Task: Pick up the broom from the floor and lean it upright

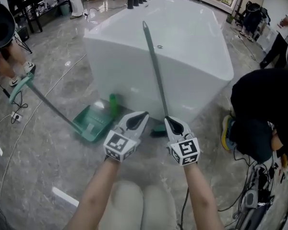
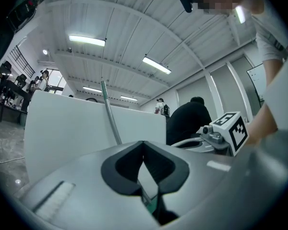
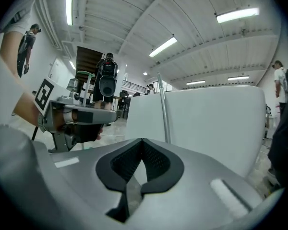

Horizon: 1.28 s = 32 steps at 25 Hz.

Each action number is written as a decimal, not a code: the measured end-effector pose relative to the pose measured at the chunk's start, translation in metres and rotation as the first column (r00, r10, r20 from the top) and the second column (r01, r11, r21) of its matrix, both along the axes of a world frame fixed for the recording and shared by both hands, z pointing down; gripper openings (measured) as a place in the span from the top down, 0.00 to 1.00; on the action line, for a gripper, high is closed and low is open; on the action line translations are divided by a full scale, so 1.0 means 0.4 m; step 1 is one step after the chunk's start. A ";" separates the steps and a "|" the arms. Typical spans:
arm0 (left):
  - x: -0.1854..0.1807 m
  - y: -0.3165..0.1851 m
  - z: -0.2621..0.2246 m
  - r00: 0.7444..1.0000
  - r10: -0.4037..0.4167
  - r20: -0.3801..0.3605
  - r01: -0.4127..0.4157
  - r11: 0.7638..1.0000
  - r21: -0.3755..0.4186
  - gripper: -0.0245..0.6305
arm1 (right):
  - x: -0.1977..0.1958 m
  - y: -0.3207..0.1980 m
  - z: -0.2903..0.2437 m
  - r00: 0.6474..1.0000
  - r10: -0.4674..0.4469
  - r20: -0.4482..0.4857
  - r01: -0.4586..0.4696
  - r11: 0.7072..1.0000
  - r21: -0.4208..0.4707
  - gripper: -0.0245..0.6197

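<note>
The broom's grey handle [image 1: 153, 66] stands nearly upright and leans against the big white block [image 1: 192, 56]. Its dark green head [image 1: 158, 132] rests on the floor at the block's foot. My right gripper [image 1: 168, 120] is just in front of the handle's lower end, shut with nothing between its pads. My left gripper [image 1: 142, 115] hangs beside it to the left, also shut and empty. In the left gripper view the handle [image 2: 111, 119] rises beyond the closed left gripper [image 2: 144, 145]. The right gripper view shows the handle [image 3: 163, 114] past the closed right gripper [image 3: 142, 143].
A green dustpan [image 1: 92, 122] with a long handle lies on the floor left of the broom, with a green upright piece [image 1: 113, 104] behind it. A person in black [image 1: 264, 109] crouches at the right. Cables [image 1: 19, 114] run across the floor at the left.
</note>
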<state>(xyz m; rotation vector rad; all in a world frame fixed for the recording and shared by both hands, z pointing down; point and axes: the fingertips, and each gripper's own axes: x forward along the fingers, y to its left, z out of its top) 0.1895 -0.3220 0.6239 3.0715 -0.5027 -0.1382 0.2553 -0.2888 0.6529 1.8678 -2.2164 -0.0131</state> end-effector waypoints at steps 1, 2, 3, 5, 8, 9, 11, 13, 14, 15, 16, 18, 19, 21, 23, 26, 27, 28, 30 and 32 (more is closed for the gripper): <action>0.006 0.008 -0.012 1.000 0.001 0.001 -0.001 1.000 -0.009 0.96 | -0.003 0.006 -0.013 1.000 -0.005 0.004 0.005 1.000 -0.012 0.96; 0.015 0.014 -0.029 1.000 0.004 0.003 -0.004 1.000 -0.015 0.96 | -0.002 0.008 -0.031 1.000 -0.008 0.008 0.008 1.000 -0.020 0.96; 0.025 0.022 -0.050 1.000 0.010 0.007 -0.010 1.000 -0.018 0.96 | -0.003 0.011 -0.053 1.000 -0.013 0.014 0.014 1.000 -0.028 0.96; 0.033 0.053 -0.093 0.999 0.030 0.034 -0.029 0.999 -0.025 0.96 | -0.026 0.034 -0.098 0.999 -0.031 0.033 0.033 0.998 -0.058 0.96; 0.023 0.106 -0.180 0.995 0.061 0.082 -0.059 0.998 -0.026 0.96 | -0.083 0.076 -0.185 0.998 -0.050 0.045 0.054 0.994 -0.098 0.96; 0.021 0.117 -0.217 0.994 0.066 0.090 -0.064 0.998 -0.026 0.96 | -0.095 0.084 -0.224 0.998 -0.050 0.047 0.054 0.993 -0.101 0.96; 0.019 0.133 -0.303 0.993 0.070 0.097 -0.068 0.997 -0.027 0.96 | -0.109 0.100 -0.317 0.997 -0.046 0.060 0.051 0.994 -0.100 0.96; 0.014 0.149 -0.412 0.992 0.074 0.099 -0.072 0.997 -0.027 0.96 | -0.113 0.118 -0.429 0.997 -0.038 0.070 0.045 0.994 -0.095 0.96; 0.011 0.159 -0.475 0.992 0.079 0.094 -0.077 0.997 -0.023 0.96 | -0.114 0.129 -0.491 0.997 -0.034 0.075 0.041 0.995 -0.092 0.96; 0.006 0.173 -0.542 0.993 0.084 0.088 -0.083 0.996 -0.018 0.96 | -0.115 0.142 -0.554 0.996 -0.030 0.083 0.037 0.995 -0.089 0.96; -0.001 0.187 -0.609 0.992 0.090 0.083 -0.090 0.996 -0.011 0.96 | -0.118 0.157 -0.617 0.995 -0.027 0.091 0.035 0.996 -0.086 0.96; -0.019 0.215 -0.738 0.992 0.103 0.074 -0.104 0.995 0.002 0.96 | -0.130 0.185 -0.741 0.995 -0.024 0.098 0.032 0.997 -0.077 0.96; -0.029 0.227 -0.800 0.992 0.110 0.066 -0.110 0.994 0.007 0.96 | -0.140 0.198 -0.801 0.995 -0.025 0.094 0.031 0.997 -0.071 0.96; -0.048 0.250 -0.912 0.992 0.121 0.039 -0.122 0.992 0.012 0.96 | -0.162 0.223 -0.909 0.997 -0.029 0.075 0.033 0.998 -0.057 0.96; -0.062 0.264 -1.003 0.991 0.130 0.018 -0.130 0.991 0.019 0.96 | -0.183 0.242 -1.002 0.998 -0.033 0.060 0.035 0.999 -0.037 0.96; -0.068 0.269 -1.082 0.993 0.113 0.022 -0.114 0.993 0.022 0.96 | -0.208 0.263 -1.095 0.998 -0.044 0.040 0.044 0.999 -0.014 0.96; -0.067 0.271 -1.099 0.994 0.106 0.021 -0.107 0.994 0.020 0.96 | -0.212 0.270 -1.117 0.999 -0.044 0.029 0.044 0.999 -0.005 0.96; -0.064 0.273 -1.116 0.994 0.104 0.016 -0.104 0.994 0.020 0.96 | -0.212 0.275 -1.141 0.999 -0.038 0.023 0.038 0.999 0.010 0.96; -0.057 0.283 -1.158 0.994 0.107 0.014 -0.108 0.994 0.031 0.96 | -0.202 0.282 -1.195 0.999 -0.019 0.033 0.018 0.998 0.053 0.96; -0.062 0.293 -1.192 0.995 0.102 0.019 -0.103 0.994 0.040 0.96 | -0.195 0.291 -1.245 0.999 -0.008 0.049 0.004 0.996 0.094 0.96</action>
